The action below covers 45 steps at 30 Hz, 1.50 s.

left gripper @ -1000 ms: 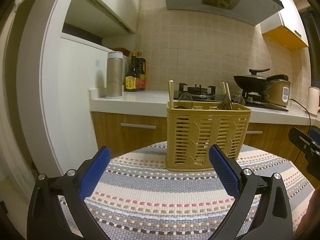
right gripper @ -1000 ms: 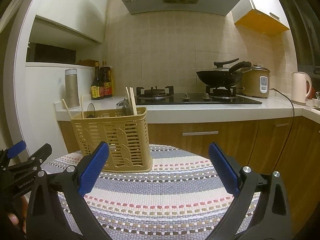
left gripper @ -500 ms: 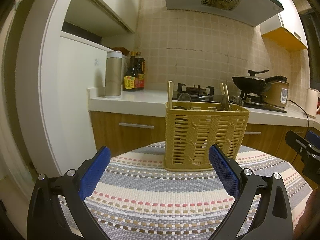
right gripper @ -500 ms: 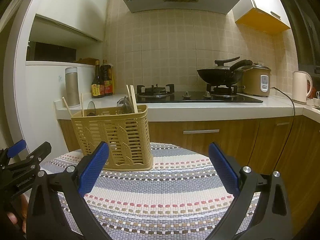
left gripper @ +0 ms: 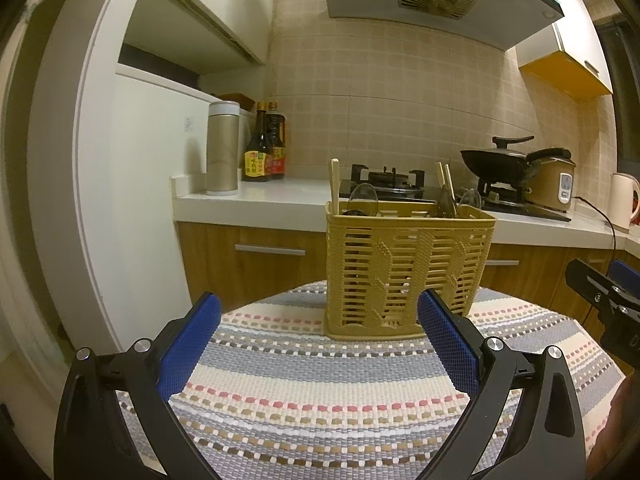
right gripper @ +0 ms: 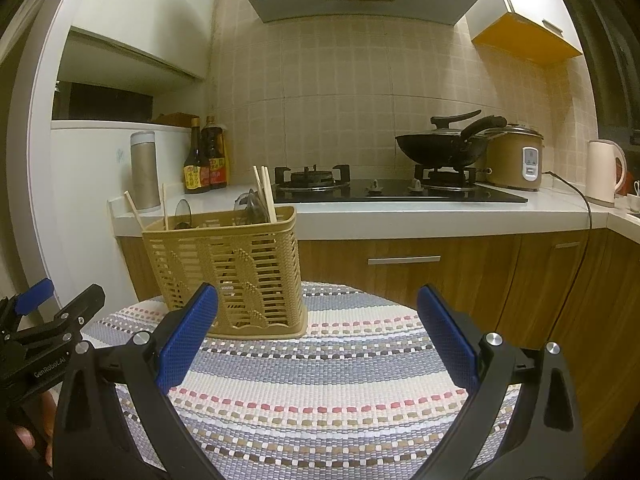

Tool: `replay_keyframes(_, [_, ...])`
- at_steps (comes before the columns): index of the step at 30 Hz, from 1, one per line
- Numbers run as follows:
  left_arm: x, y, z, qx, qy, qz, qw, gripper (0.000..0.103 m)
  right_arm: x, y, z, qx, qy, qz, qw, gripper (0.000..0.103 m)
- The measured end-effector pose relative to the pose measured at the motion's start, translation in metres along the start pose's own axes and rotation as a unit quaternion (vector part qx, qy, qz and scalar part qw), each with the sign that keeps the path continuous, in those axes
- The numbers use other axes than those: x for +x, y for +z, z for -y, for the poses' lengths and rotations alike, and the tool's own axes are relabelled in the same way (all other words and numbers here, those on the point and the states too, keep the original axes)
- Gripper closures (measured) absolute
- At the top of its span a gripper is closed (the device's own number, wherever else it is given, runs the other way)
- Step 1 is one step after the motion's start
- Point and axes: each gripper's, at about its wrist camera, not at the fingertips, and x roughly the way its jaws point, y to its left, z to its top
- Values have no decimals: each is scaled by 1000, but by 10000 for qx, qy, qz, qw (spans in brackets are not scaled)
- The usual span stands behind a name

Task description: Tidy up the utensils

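A tan slotted utensil basket (left gripper: pixel 404 268) stands upright on the striped mat (left gripper: pixel 320 392) at the table's far edge; it also shows in the right wrist view (right gripper: pixel 232 276). Wooden chopsticks (left gripper: pixel 334 186) and clear spoons (left gripper: pixel 363 198) stick out of its top. My left gripper (left gripper: pixel 320 344) is open and empty, a short way in front of the basket. My right gripper (right gripper: pixel 318 340) is open and empty, to the right of the basket. Each gripper shows at the edge of the other's view.
Behind the table runs a white counter (right gripper: pixel 400 216) with wooden drawers, a gas hob (right gripper: pixel 384 190), a black wok (right gripper: pixel 444 146), a rice cooker (right gripper: pixel 516 160), a kettle (right gripper: pixel 604 172), sauce bottles (left gripper: pixel 266 152) and a steel flask (left gripper: pixel 222 148). A white fridge (left gripper: pixel 132 200) stands at left.
Both grippers have tilted up and drifted slightly, so the basket sits a little lower and nearer the left in each view. Both stay open and empty.
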Motion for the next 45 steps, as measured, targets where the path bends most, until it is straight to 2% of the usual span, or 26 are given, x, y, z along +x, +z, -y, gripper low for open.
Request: replay_keyframes(45, [1, -1, 2, 115, -52, -29, 9999, 8, 2, -1, -3, -77, 79, -76, 9999, 8])
